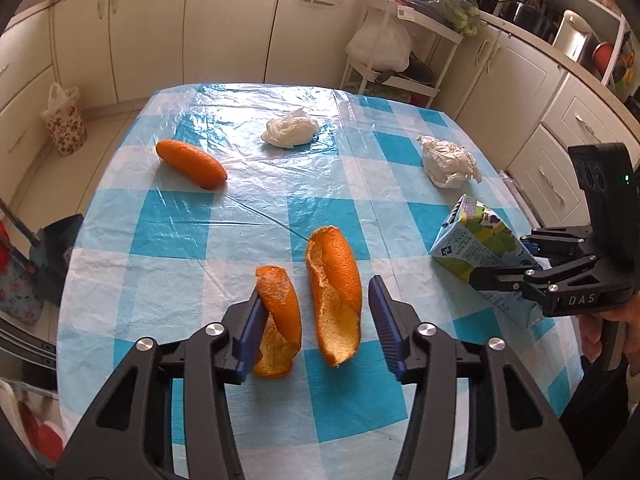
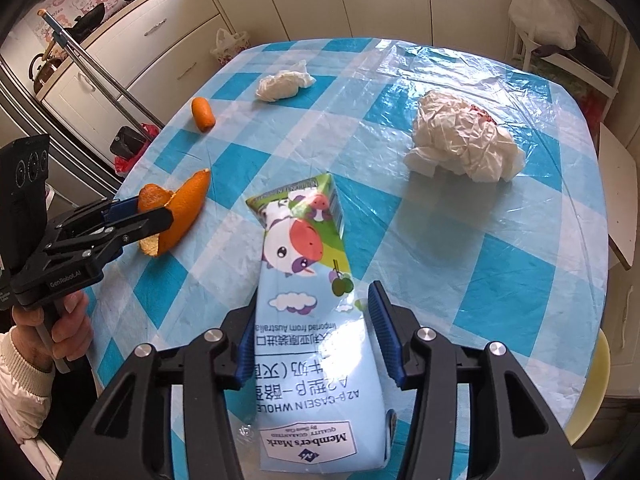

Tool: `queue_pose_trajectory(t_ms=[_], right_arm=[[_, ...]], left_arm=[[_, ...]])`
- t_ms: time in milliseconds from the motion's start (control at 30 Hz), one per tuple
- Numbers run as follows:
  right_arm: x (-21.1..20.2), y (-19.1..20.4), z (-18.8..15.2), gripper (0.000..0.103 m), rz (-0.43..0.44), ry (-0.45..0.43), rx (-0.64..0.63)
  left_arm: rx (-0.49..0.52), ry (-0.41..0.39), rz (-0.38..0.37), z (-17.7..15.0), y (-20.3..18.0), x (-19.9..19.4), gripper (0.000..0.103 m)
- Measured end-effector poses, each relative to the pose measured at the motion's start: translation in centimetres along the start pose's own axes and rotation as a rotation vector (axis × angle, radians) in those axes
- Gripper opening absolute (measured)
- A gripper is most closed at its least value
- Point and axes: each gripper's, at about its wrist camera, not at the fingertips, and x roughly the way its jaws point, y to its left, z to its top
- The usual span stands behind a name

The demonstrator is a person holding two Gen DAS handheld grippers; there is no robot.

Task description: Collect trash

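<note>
Two curled orange peels lie between the fingers of my left gripper [image 1: 316,292]. The smaller peel [image 1: 280,308] leans on the left pad, while the larger peel [image 1: 336,280] is apart from the right pad, so this gripper is open. A light blue milk carton [image 2: 304,280] lies flat on the table between the fingers of my right gripper [image 2: 314,300]. It touches the left pad, with a gap at the right pad. Farther off lie a third orange peel [image 1: 191,164], a white tissue wad [image 1: 290,131] and a crumpled white wrapper [image 2: 460,144].
The table [image 1: 256,220] has a blue and white checked cloth under clear plastic. A flowered bin lined with a bag [image 1: 66,124] stands on the floor at far left, near a dustpan [image 1: 56,256]. A white rack [image 1: 392,60] stands behind the table. A yellow stool [image 2: 592,400] is at right.
</note>
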Motion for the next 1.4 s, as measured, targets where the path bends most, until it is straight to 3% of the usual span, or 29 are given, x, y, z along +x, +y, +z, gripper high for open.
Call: queue_pose_trajectory(t_ms=[167, 400, 567, 700, 767, 900, 1000, 1067, 1133, 1400], right_arm=[[0.1, 0.2, 0.0, 0.050, -0.002, 0.007, -0.012], [0.0, 0.2, -0.2, 0.050, -0.002, 0.014, -0.025], [-0.3, -0.1, -0.4, 0.050, 0.000, 0.014, -0.021], [-0.5, -0.3, -0.6, 0.050, -0.004, 0.015, -0.019], [-0.6, -0.3, -0.8, 0.050, -0.006, 0.015, -0.019], [-0.6, -0.3, -0.9, 0.050, -0.009, 0.017, -0.019], [-0.6, -0.3, -0.9, 0.050, -0.012, 0.014, -0.017], [-0.5, -0.2, -0.9, 0.046, -0.013, 0.012, -0.019], [-0.5, 0.0, -1.0, 0.041, -0.019, 0.007, -0.027], [-3.5, -0.6, -1.4, 0.040, -0.009, -0.081, -0.011]], left_arm=[[0.037, 0.017, 0.022, 0.2, 0.6, -0.3, 0.057], [0.021, 0.048, 0.068, -0.1, 1.8, -0.1, 0.058], [-0.065, 0.039, 0.049, 0.1, 3.4, -0.6, 0.058], [-0.116, 0.044, 0.091, -0.2, 4.5, -0.5, 0.057], [-0.141, 0.042, 0.095, -0.2, 4.9, -0.5, 0.052], [-0.236, 0.030, 0.050, -0.2, 6.5, -1.0, 0.052], [-0.278, 0.027, 0.071, -0.3, 7.3, -1.1, 0.036], [-0.277, 0.038, 0.109, -0.3, 7.4, -1.0, 0.015], [-0.288, 0.046, 0.093, -0.2, 7.4, -0.8, 0.007], [-0.119, -0.044, -0.003, 2.2, -0.1, -3.6, 0.006]])
